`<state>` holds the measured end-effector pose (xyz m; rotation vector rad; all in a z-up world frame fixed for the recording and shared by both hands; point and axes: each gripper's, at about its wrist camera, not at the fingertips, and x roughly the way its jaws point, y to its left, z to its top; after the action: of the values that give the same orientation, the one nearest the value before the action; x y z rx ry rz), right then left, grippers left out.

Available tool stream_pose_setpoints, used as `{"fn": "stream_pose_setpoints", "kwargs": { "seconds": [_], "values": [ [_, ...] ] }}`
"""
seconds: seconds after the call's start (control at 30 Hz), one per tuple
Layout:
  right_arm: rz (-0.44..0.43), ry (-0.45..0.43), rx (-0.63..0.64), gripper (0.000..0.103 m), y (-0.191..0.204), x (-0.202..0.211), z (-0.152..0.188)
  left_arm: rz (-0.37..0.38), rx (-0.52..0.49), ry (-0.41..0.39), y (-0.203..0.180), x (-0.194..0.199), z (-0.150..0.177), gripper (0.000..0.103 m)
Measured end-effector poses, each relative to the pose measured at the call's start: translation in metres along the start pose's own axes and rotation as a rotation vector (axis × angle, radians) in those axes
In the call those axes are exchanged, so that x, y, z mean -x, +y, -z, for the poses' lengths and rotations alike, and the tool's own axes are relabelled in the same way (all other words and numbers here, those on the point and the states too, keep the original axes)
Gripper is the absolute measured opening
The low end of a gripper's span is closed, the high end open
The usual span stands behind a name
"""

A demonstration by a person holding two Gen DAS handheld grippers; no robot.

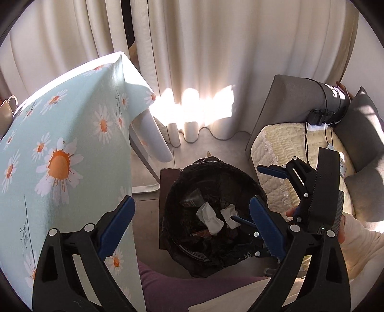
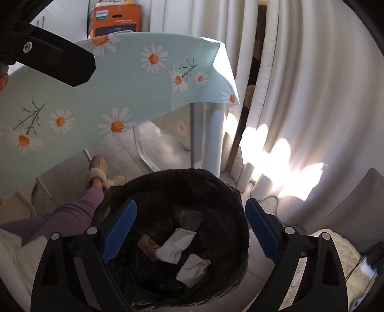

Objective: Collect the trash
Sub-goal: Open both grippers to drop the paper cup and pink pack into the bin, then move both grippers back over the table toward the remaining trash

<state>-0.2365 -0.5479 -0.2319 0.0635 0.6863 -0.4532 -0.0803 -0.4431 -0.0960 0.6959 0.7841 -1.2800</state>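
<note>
1. trash: two crumpled white tissues (image 2: pixel 176 243) (image 2: pixel 193 268), lay inside bin (image 2: pixel 148 189), lined with black bag, on floor between table and sofa.
2. also seen in left wrist view as pale wads (image 1: pixel 210 216) (image 1: pixel 230 213) at bottom of same bin (image 1: pixel 175 184).
3. shared bin floor with dark wrapper (image 2: pixel 189 217) and brownish scrap (image 2: pixel 147 246), just beside nearer tissue.
4. left gripper (image 1: pixel 192 223) hung above bin, tilted downward, jaws spread wide, nothing between blue pads (image 1: pixel 117 225).
5. right gripper (image 2: pixel 190 229) hovered over bin mouth, jaws likewise wide apart, holding nothing, tissues visible in gap far below.
6. appeared in left wrist view too, right gripper (image 1: pixel 252 195) at bin's right rim, grasped by hand (image 1: pixel 340 230) in pale sleeve.
7. table draped in light blue daisy cloth (image 2: pixel 124 79), hanging down just left of bin.
8. cream curtains (image 1: pixel 216 60) behind, patch of sunlight along lower folds.
9. sofa (image 1: pixel 288 96) to right, grey, with quilted cream cover (image 1: pixel 276 153), cables and charger on top.
10. leg in purple trousers (image 2: pixel 72 211) beside bin, foot in fluffy slipper (image 2: pixel 97 168) under table.
11. orange box (image 2: pixel 115 18) stood beyond table's far edge; mug (image 1: pixel 7 110) at table's left margin.
</note>
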Motion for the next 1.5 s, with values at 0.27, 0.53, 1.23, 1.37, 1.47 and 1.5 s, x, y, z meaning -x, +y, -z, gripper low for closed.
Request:
{"fn": "stream_pose_setpoints", "kwargs": {
  "seconds": [0.27, 0.53, 1.23, 1.37, 1.47, 1.5],
  "values": [
    [-0.038, -0.044, -0.030, 0.088, 0.004, 0.015, -0.023, -0.013, 0.036, -0.097, 0.007, 0.038, 0.001, 0.097],
    [-0.110, -0.160, -0.062, 0.088, 0.012, 0.049, -0.055, -0.059, 0.063, -0.155, 0.016, 0.073, 0.011, 0.097],
    [-0.351, -0.357, 0.025, 0.092, 0.071, 0.086, -0.167, -0.306, 0.329, -0.287, 0.093, 0.190, 0.091, 0.097],
    [-0.326, -0.325, 0.081, 0.092, 0.099, 0.084, -0.200, -0.360, 0.404, -0.306, 0.114, 0.215, 0.113, 0.097],
    [-0.372, -0.287, 0.106, 0.092, 0.117, 0.074, -0.225, -0.390, 0.473, -0.318, 0.133, 0.234, 0.134, 0.097],
    [-0.394, -0.282, 0.106, 0.092, 0.123, 0.072, -0.233, -0.389, 0.494, -0.322, 0.138, 0.240, 0.142, 0.097]
  ]
}}
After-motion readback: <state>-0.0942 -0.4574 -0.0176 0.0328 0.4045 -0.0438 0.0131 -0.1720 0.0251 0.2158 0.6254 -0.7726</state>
